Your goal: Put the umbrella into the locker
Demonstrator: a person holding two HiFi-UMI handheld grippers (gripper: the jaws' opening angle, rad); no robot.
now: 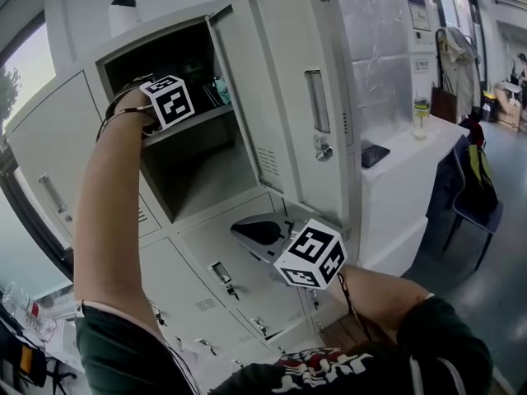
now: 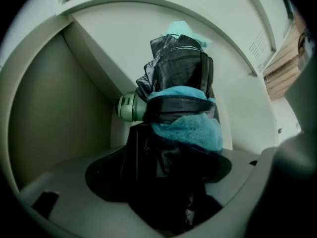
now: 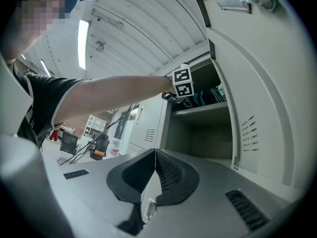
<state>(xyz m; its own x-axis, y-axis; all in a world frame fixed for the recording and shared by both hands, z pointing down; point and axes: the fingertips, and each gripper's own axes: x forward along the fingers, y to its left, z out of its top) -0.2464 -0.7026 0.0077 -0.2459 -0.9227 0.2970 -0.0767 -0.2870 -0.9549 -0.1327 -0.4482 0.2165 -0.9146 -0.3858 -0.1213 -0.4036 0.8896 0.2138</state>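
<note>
The folded umbrella (image 2: 181, 108), black with teal trim and a pale green handle (image 2: 128, 107), lies on the shelf of the open upper locker compartment (image 1: 198, 122) and leans toward the back wall. My left gripper (image 2: 163, 182) reaches into that compartment, its marker cube (image 1: 169, 101) at the opening. Its jaws stand wide apart, with the umbrella's near end between them and not visibly pressed. My right gripper (image 1: 257, 233) hangs lower, in front of the shut lower lockers. Its pads (image 3: 168, 172) meet on nothing.
The locker door (image 1: 288, 97) swings open to the right of the compartment. Shut locker doors (image 1: 214, 278) fill the rows below. A white counter (image 1: 403, 151) with a bottle (image 1: 422, 115) stands at the right, with a chair and bag (image 1: 478, 179) beyond.
</note>
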